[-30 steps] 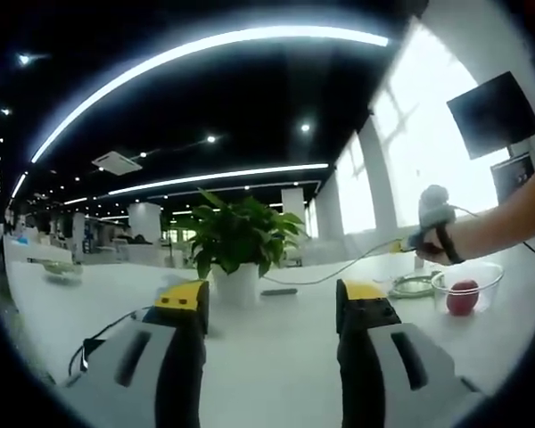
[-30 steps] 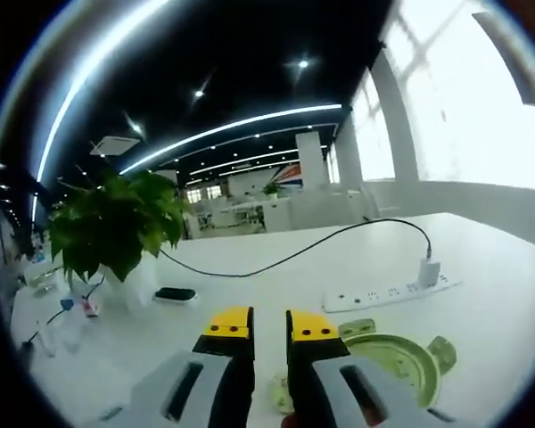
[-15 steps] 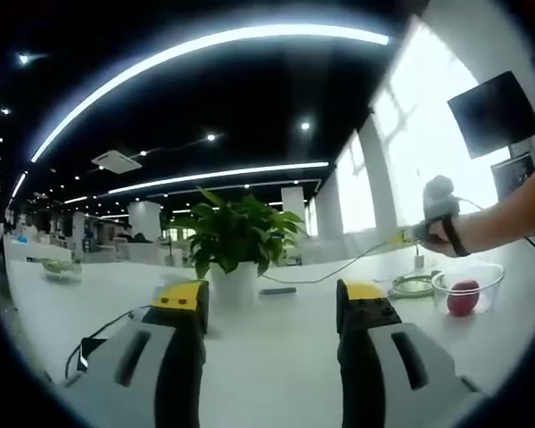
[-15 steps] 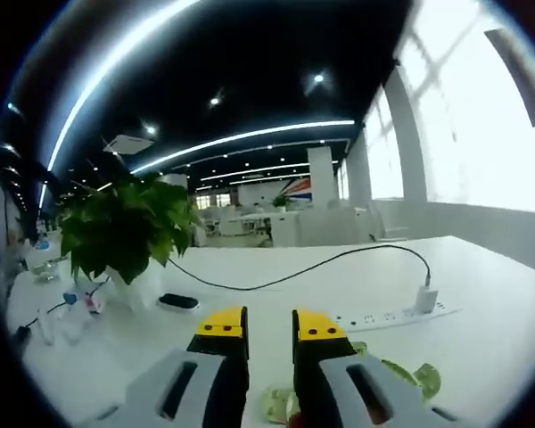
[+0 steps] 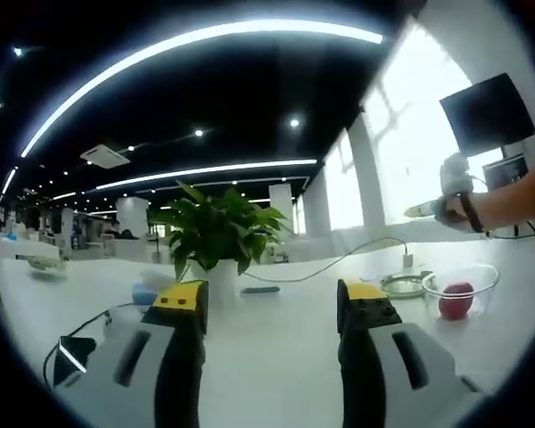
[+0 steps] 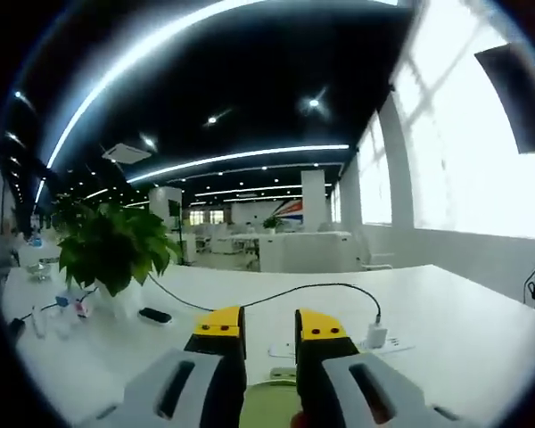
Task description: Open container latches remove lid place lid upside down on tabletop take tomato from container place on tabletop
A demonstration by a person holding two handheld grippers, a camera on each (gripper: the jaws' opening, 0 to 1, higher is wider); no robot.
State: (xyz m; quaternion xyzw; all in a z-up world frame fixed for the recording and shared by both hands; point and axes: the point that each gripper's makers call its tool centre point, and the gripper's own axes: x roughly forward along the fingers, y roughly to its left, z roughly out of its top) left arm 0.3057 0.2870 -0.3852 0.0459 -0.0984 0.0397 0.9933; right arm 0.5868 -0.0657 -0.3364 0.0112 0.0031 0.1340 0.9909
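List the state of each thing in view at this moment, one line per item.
Container: open, lid off, tomato inside.
Tomato: in the container.
Lid: on the table beside the container.
Left gripper: open, empty.
Right gripper: jaws narrowly apart; any grip is hidden.
Charger: plugged into the power strip.

In your left gripper view the tomato (image 5: 456, 300) is sitting in the container (image 5: 461, 292) on the tabletop (image 5: 267, 330), the lid (image 5: 405, 285) lying just left, the plant (image 5: 216, 234) standing further left.
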